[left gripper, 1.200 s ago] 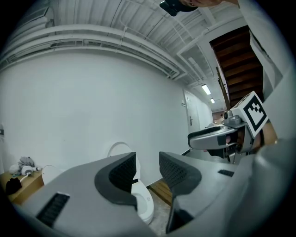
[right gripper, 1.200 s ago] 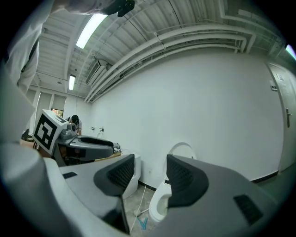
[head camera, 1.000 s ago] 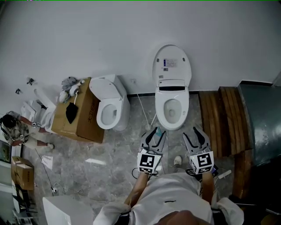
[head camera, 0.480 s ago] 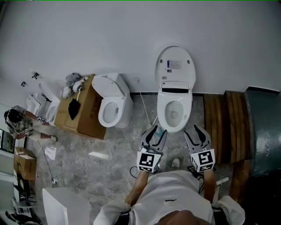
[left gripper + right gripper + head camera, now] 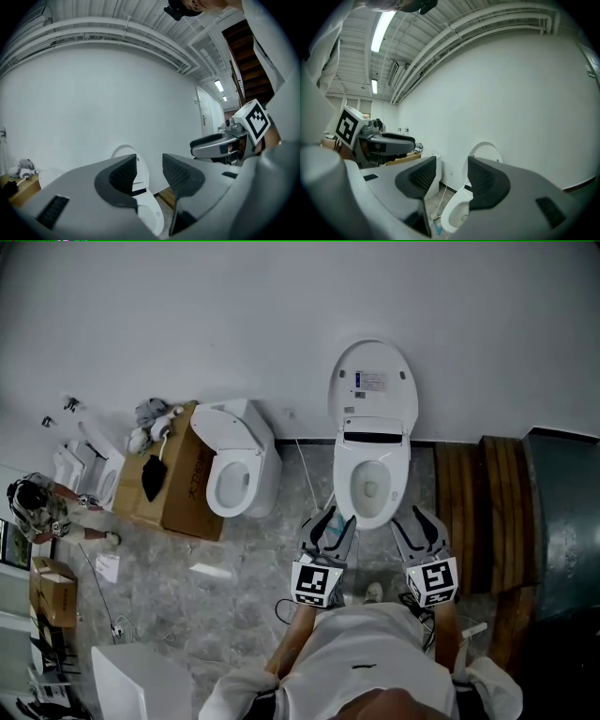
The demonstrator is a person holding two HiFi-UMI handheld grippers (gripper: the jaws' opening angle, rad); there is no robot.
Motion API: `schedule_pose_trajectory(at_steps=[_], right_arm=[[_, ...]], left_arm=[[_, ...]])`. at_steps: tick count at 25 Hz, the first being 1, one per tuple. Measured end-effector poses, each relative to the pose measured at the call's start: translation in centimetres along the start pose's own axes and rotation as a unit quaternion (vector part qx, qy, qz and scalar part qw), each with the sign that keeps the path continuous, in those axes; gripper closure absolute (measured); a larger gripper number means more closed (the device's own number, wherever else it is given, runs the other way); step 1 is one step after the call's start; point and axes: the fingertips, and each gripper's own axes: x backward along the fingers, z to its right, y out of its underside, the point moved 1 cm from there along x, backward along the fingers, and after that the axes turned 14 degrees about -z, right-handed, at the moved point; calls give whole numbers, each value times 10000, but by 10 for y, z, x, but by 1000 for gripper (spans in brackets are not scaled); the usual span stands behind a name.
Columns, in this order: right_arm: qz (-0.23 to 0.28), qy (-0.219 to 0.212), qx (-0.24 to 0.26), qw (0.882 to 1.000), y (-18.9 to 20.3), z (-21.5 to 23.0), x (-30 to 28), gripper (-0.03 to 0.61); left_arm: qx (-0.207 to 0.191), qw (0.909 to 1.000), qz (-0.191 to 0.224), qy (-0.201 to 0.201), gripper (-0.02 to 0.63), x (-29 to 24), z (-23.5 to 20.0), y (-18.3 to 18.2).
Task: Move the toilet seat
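Observation:
A white toilet stands against the wall with its lid and seat raised upright over the open bowl. Both grippers hover side by side just in front of the bowl, above the floor. My left gripper is shut with nothing between its pads, off the bowl's front left. My right gripper is also shut and holds nothing, off the front right. The left gripper view has the raised lid behind the left gripper. In the right gripper view the bowl lies below the right gripper.
A second toilet stands to the left beside a cardboard box with rags on it. Wooden planks and a grey metal body flank the right. A person crouches far left. A cable trails on the marble floor.
The head view has shifted slightly, so the toilet sits a little lower in the picture. Both grippers keep the same stance before the bowl. The person at far left has moved a bit.

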Motion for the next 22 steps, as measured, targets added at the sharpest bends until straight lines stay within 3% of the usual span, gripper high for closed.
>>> schedule_pose_trajectory(at_steps=[11, 22], right_arm=[[-83, 473, -178, 9987, -26, 14, -62, 354], [-237, 1112, -409, 9927, -59, -1, -131, 354]], left_arm=[[-139, 9992, 48, 371, 436, -53, -62, -9], [-227, 9949, 138, 973, 436, -93, -146, -16]])
